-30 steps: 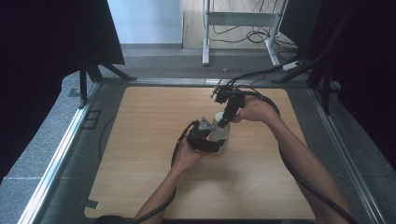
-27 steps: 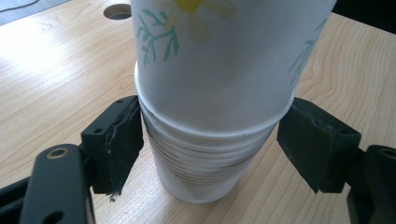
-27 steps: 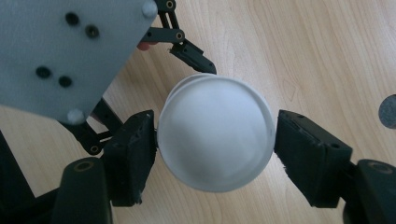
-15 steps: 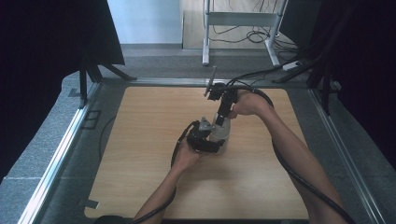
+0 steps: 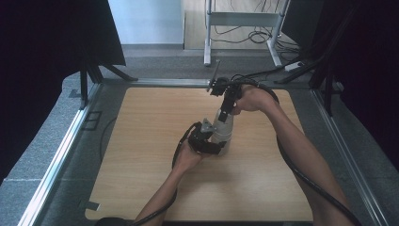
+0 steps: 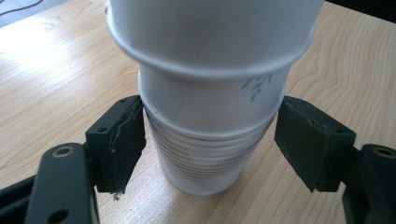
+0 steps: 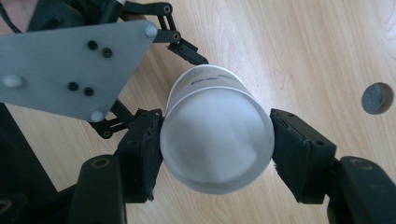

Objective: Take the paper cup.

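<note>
Near the middle of the wooden table point(image 5: 141, 155), the person's two forearms come in from the near edge and meet over a stack of white paper cups point(image 5: 223, 129). Low and level, the left gripper point(image 5: 210, 141) lies in the left hand point(image 5: 188, 157) and points across the board at the foot of the stack. Its jaws have just been closing, with the stack between them. In the left gripper view one black pad point(image 6: 122, 140) touches the ribbed rims of the lower cups, while the other pad point(image 6: 310, 140) stands just off the side, so that gripper is not yet clamped. From the far side the right hand point(image 5: 251, 98) comes in higher and tips its right gripper point(image 5: 226, 113) steeply down. That gripper is clenched on the top cup point(image 7: 217, 140), a pad pressed against each side of its round white base.

Bottoms up and nested, the cups stand on the board. The top cup sits raised above the rest, and its wide rolled rim point(image 6: 210, 60) flares over the ones below. A small green leaf print point(image 6: 257, 86) marks the wall of the next cup down.
</note>
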A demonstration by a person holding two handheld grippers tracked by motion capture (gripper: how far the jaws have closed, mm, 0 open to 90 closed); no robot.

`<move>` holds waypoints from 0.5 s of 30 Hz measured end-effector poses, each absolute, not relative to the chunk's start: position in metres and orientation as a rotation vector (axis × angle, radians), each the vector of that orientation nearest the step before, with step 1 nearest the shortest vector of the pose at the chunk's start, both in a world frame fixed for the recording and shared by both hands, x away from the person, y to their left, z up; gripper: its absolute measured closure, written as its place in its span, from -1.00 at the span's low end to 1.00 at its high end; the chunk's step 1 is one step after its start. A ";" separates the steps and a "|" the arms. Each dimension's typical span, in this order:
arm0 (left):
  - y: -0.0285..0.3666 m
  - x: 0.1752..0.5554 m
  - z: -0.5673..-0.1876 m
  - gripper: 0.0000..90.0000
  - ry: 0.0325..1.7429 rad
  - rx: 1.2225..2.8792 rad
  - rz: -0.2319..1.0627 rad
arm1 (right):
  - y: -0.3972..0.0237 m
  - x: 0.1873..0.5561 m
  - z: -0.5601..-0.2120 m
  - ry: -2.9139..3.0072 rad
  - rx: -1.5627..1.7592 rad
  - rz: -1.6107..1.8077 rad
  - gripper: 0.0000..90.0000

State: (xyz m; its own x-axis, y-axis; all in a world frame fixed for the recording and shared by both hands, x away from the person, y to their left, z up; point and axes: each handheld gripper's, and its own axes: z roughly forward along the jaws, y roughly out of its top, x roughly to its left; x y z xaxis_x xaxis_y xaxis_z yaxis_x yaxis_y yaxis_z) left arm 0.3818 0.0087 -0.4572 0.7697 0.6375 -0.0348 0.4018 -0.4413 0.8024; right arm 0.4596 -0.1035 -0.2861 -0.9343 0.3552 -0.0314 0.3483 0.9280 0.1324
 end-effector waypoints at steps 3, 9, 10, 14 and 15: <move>0.009 0.382 -0.457 -0.45 0.776 2.092 0.342 | -0.104 0.458 -0.280 3.020 0.558 0.198 -0.17; 0.010 0.383 -0.457 -0.46 0.781 2.091 0.328 | -0.105 0.454 -0.265 3.002 0.539 0.197 -0.17; 0.010 0.383 -0.458 -0.46 0.782 2.091 0.325 | -0.105 0.453 -0.264 2.997 0.540 0.198 -0.17; 0.010 0.382 -0.458 -0.49 0.783 2.090 0.312 | -0.107 0.451 -0.255 2.983 0.542 0.204 -0.17; 0.010 0.382 -0.459 -0.50 0.781 2.094 0.313 | -0.107 0.451 -0.255 2.979 0.545 0.218 -0.17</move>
